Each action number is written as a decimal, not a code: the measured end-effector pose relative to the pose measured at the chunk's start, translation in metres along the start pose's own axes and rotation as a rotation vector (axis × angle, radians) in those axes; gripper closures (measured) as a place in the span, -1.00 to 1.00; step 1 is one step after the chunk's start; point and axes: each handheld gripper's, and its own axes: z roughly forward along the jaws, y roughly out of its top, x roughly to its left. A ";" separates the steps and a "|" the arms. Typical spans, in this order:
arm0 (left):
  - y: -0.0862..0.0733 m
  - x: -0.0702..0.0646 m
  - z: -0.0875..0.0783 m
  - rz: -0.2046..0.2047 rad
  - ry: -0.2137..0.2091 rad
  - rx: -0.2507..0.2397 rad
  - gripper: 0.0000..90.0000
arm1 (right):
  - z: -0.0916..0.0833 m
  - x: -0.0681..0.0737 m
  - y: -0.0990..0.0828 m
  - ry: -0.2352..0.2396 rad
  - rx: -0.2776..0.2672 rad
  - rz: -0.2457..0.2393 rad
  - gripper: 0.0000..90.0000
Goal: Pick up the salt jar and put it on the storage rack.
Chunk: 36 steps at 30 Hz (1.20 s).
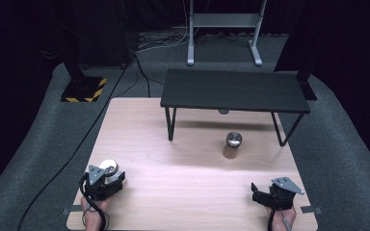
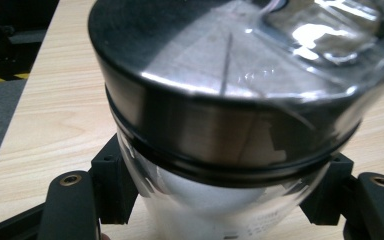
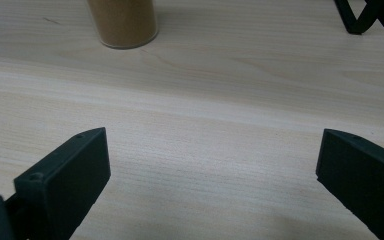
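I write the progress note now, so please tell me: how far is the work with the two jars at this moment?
Done: the left gripper has closed on the clear jar with the metal lid at the near left of the wooden table; both pads press its sides. In hand: that grip, the jar low at the table. Left: the brown jar stands untouched before the black shelf, and the right gripper waits open.

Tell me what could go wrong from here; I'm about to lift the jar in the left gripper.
The left gripper clamps the jar on smooth clear glass below its metal lid; it may slip or tilt when lifted. The jar stands near the table corner, so a drop could roll off. A forward swing could knock the brown jar under the black shelf.
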 end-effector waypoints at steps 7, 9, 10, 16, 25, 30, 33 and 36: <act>0.008 -0.002 -0.001 0.014 -0.026 -0.007 -0.31 | 0.000 0.000 0.000 -0.001 0.003 -0.001 -1.00; 0.011 -0.002 0.000 0.018 -0.035 -0.009 -0.31 | 0.000 0.000 0.001 0.001 0.004 -0.001 -1.00; 0.015 -0.003 0.000 0.021 -0.044 -0.005 -0.31 | 0.000 0.000 0.001 0.001 0.005 0.000 -1.00; 0.024 -0.005 0.003 0.044 -0.077 -0.009 -0.31 | 0.001 0.000 0.002 0.001 0.012 -0.003 -1.00; 0.054 -0.016 0.016 0.111 -0.144 -0.012 -0.31 | 0.000 -0.001 0.000 0.001 0.003 0.002 -1.00; 0.064 -0.021 0.021 0.134 -0.167 -0.012 -0.31 | 0.000 -0.002 0.001 0.006 0.003 0.006 -1.00; 0.070 -0.023 0.024 0.147 -0.183 -0.010 -0.31 | 0.000 -0.001 0.000 0.000 -0.001 0.010 -0.99; 0.075 -0.025 0.026 0.157 -0.195 -0.015 -0.31 | 0.000 -0.001 0.000 0.000 0.001 0.007 -1.00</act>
